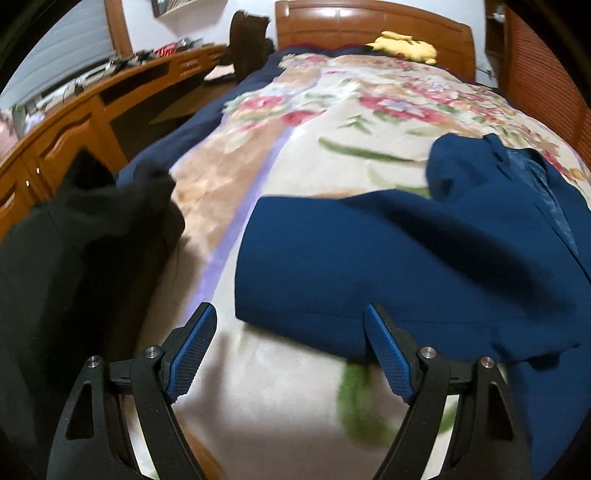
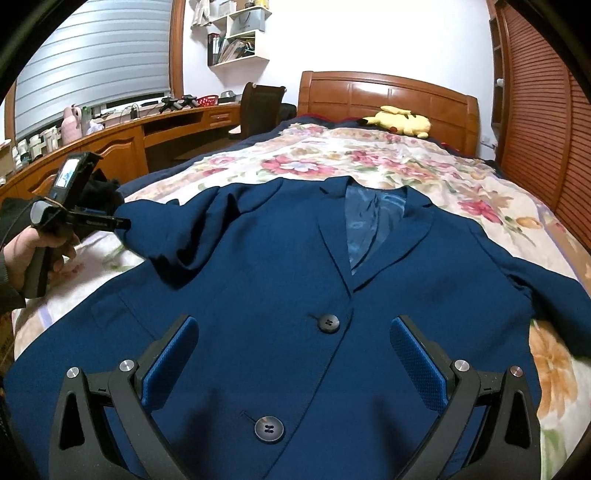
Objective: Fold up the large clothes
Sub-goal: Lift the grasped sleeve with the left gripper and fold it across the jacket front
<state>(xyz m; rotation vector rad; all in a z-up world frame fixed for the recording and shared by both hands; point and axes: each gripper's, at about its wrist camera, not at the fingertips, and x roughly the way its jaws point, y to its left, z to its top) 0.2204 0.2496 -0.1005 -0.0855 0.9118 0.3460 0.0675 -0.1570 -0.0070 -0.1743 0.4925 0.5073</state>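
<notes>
Left wrist view blurred; both grippers' fingers spread, jacket hem cut off.

We see the left gripper with jaws wide apart, nothing between them, over a floral blanket. Navy jacket lies ahead-right, its hem near the right pad. Black garment at left. Yellow plush toy by the headboard. Blurred.

A wooden headboard meets the white wall; a long wooden desk runs beneath the shuttered window.
</notes>
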